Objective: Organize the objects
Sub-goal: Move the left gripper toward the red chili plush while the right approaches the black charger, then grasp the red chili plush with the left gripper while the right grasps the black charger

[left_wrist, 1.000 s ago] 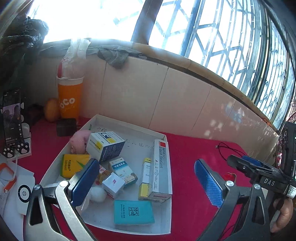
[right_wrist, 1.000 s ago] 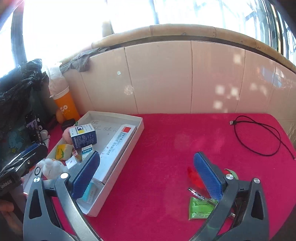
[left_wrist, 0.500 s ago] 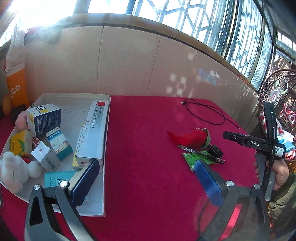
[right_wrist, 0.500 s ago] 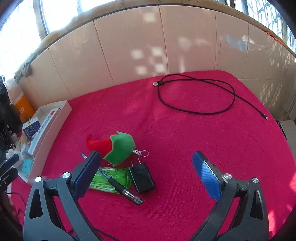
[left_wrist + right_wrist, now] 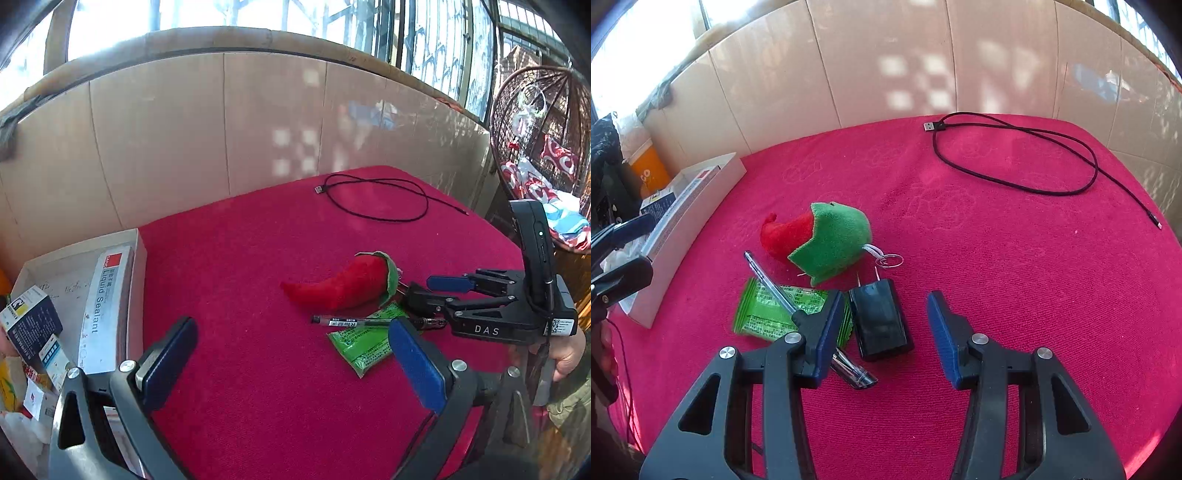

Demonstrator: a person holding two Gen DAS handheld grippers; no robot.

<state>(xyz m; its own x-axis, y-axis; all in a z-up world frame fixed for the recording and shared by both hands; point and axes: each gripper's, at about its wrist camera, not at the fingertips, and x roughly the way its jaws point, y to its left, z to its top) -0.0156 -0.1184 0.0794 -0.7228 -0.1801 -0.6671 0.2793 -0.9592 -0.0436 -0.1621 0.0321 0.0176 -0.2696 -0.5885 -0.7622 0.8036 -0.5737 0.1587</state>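
Observation:
A red plush chili with a green cap (image 5: 820, 243) (image 5: 343, 284) lies mid-table on the red cloth. In front of it lie a pen (image 5: 775, 288) (image 5: 343, 322), a green packet (image 5: 768, 314) (image 5: 365, 343) and a black charger plug (image 5: 881, 319). My right gripper (image 5: 884, 325) is open, low over the cloth, its jaws either side of the plug; it also shows in the left wrist view (image 5: 436, 291). My left gripper (image 5: 291, 365) is open and empty above the cloth, left of the pile.
A white tray (image 5: 142, 251) (image 5: 701, 199) with several boxes, one a long Liquid Sealant box (image 5: 103, 306), stands at the left. A black USB cable (image 5: 1015, 155) (image 5: 376, 199) lies at the back right. A tiled wall bounds the back. An orange cup (image 5: 650, 173) stands far left.
Both grippers have swung right from the tray to the pile. The right gripper has dropped low and closed partway around the plug. The left gripper has stayed wide open.

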